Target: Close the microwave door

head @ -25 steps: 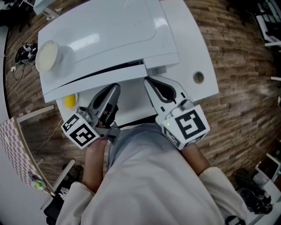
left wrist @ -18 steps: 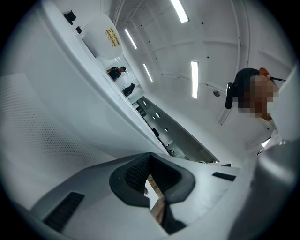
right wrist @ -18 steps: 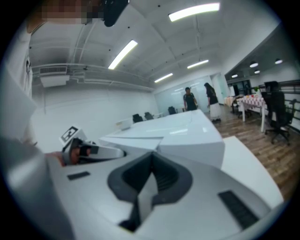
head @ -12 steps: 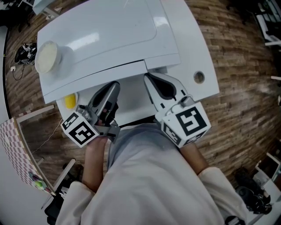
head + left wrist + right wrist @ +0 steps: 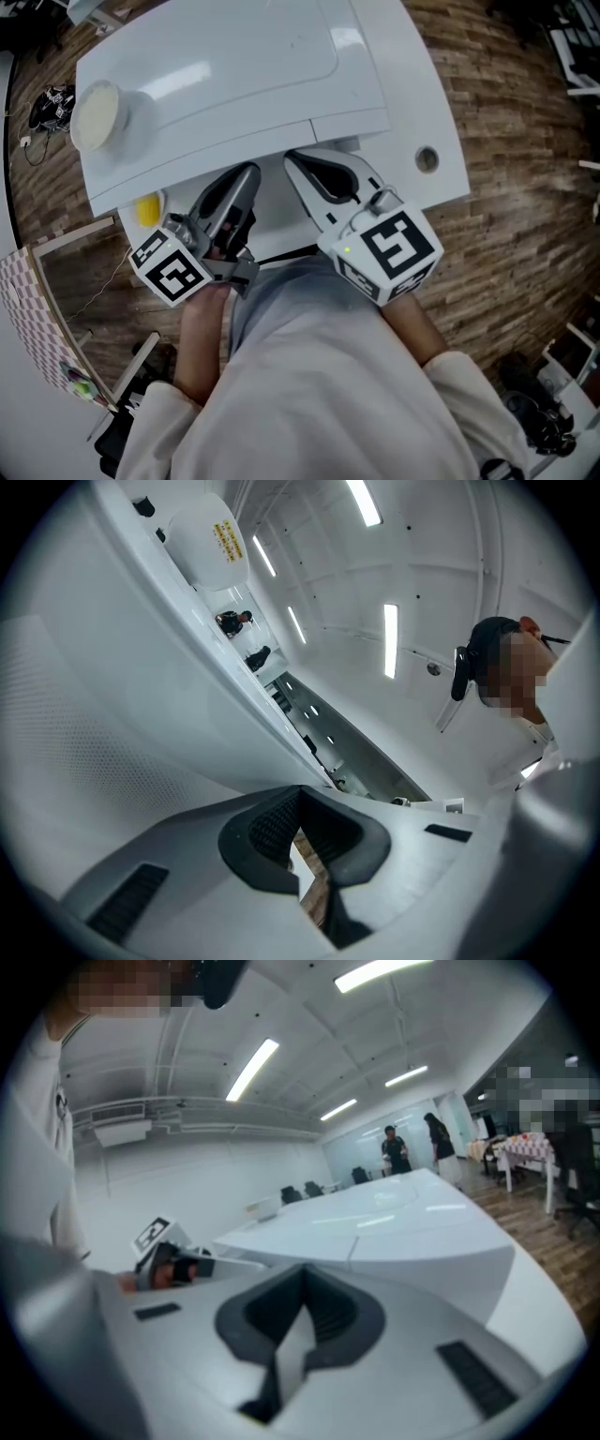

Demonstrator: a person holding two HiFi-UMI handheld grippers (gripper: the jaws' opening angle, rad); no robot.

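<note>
The white microwave (image 5: 234, 66) stands on a white table (image 5: 412, 103), seen from above. Its door (image 5: 211, 157) lies nearly flush with the body, only a thin seam showing along the front edge. My left gripper (image 5: 251, 171) is shut and empty, its tip against the door's front. The right gripper (image 5: 289, 157) is shut too, its tip at the door's right part below the front edge. In the left gripper view the shut jaws (image 5: 300, 794) point up along the white door face (image 5: 112, 724). The right gripper view shows its shut jaws (image 5: 302, 1274) under the microwave (image 5: 403, 1222).
A round white lid-like thing (image 5: 94, 114) rests on the microwave's top left. A yellow object (image 5: 148, 208) lies on the table left of the left gripper. The table has a cable hole (image 5: 427, 159) at the right. Wooden floor surrounds the table; a frame (image 5: 56, 281) stands at left.
The dark gap between the door and the microwave body has narrowed to a thin seam. The right gripper has swung left along the front; the left gripper has barely moved.
</note>
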